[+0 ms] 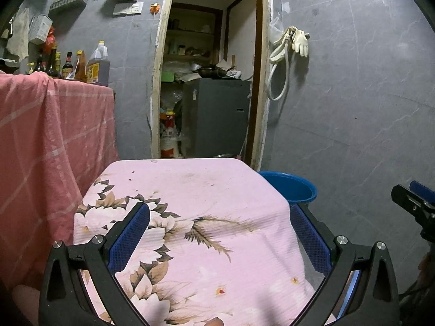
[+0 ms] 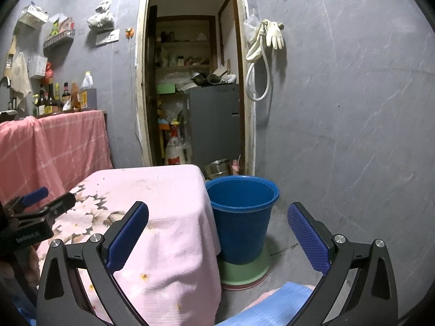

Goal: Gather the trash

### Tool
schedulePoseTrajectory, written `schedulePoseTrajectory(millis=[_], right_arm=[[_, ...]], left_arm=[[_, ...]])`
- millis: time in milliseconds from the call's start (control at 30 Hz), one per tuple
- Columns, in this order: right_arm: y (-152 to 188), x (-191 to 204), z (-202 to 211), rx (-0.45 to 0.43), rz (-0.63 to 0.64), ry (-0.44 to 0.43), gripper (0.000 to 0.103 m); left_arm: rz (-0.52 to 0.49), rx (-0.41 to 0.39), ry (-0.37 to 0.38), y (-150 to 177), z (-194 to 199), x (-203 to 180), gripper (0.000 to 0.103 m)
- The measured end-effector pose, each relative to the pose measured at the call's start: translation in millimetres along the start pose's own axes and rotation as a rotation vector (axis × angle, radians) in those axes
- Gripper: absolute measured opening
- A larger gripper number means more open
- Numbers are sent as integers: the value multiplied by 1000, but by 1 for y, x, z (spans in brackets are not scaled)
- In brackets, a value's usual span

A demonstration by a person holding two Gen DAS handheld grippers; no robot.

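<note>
Counter: small counter [image 1: 190, 217] under a pink floral cloth, centre to lower centre of the left wrist view; a few dark specks and faint stains near its far edge. No trash can be made out on it.
Room: grey tiled wall [image 1: 353, 108]; open doorway [image 1: 209, 68] at upper centre, leading to a storeroom with shelves and a grey cabinet [image 1: 217, 114].
Side counter: at left of frame, draped in a pink checked cloth [image 1: 49, 135], carrying sauce bottles [image 1: 62, 65] and a large oil jug [image 1: 98, 65].
Wall fittings: pale rubber gloves [image 2: 274, 35] and a looped hose [image 2: 258, 81] hang right of the doorway.
Bucket: blue bucket [image 2: 242, 217], centre of the right wrist view, just beside the counter's right edge, standing on a green base [image 2: 244, 271] on the floor (the visible interior looks plain blue; bottom not seen).
Other vessel: metal pot [image 2: 217, 168] on the floor behind the bucket.
Left tool: left tool [image 1: 220, 233] spread wide, holding nothing, over the cloth.
Right tool: right tool [image 2: 217, 233] spread wide, holding nothing, framing the bucket.
</note>
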State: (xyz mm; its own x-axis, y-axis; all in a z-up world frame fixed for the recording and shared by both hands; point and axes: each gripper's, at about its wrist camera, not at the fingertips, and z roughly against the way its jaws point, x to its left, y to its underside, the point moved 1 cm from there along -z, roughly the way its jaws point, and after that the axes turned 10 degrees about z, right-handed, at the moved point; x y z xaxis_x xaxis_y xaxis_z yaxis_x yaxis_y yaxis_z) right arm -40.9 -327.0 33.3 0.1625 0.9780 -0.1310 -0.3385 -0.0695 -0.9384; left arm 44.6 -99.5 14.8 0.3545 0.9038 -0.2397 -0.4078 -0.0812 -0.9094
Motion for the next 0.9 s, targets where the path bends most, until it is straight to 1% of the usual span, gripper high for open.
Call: schedulePoseTrajectory(millis=[100, 267, 900], right_arm=[[5, 0, -4, 14, -21, -9, 103], [9, 1, -8, 33, -22, -18, 103], [11, 2, -9, 32, -22, -20, 103]], left_arm=[[3, 1, -5, 1, -1, 3, 101], [2, 3, -12, 4, -1, 5, 101], [7, 2, -11, 3, -1, 11, 101]])
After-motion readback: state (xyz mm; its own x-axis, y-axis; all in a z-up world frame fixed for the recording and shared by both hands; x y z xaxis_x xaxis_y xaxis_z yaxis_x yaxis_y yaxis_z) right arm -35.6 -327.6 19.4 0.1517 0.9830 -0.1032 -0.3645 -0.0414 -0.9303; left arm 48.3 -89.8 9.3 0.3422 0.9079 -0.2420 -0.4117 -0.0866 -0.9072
